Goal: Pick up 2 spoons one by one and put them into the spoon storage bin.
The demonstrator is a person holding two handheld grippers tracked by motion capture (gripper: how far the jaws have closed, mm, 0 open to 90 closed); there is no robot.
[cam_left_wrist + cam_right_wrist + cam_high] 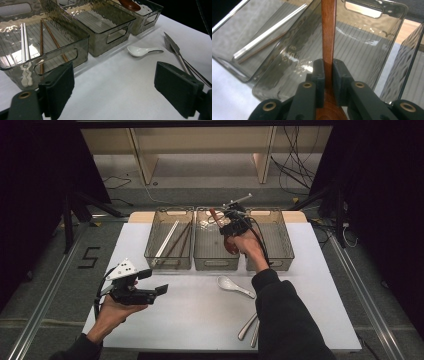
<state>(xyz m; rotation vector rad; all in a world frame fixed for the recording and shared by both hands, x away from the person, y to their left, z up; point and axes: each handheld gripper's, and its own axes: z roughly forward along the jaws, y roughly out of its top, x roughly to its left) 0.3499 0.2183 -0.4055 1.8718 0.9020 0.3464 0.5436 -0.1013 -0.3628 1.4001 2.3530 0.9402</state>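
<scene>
My right gripper [225, 224] hangs over the middle clear bin [215, 262], shut on the handle of a brown wooden spoon [230, 245]. In the right gripper view the two pads [319, 75] clamp the spoon handle [328, 37], which reaches out over the middle bin's ribbed floor [362, 40]. My left gripper [154, 282] is held above the table's left front, its jaws wide open with nothing between them. From the left gripper view [115, 87] a white ceramic spoon [142, 50] lies on the table ahead, and the wooden spoon's bowl [130, 5] shows at the top.
The left bin [168, 261] holds white and brown chopsticks [170, 240]. The right bin [280, 240] stands beside the middle one. The white spoon [235, 285] lies in front of the bins. Metal cutlery [250, 325] rests near the front edge by the right forearm.
</scene>
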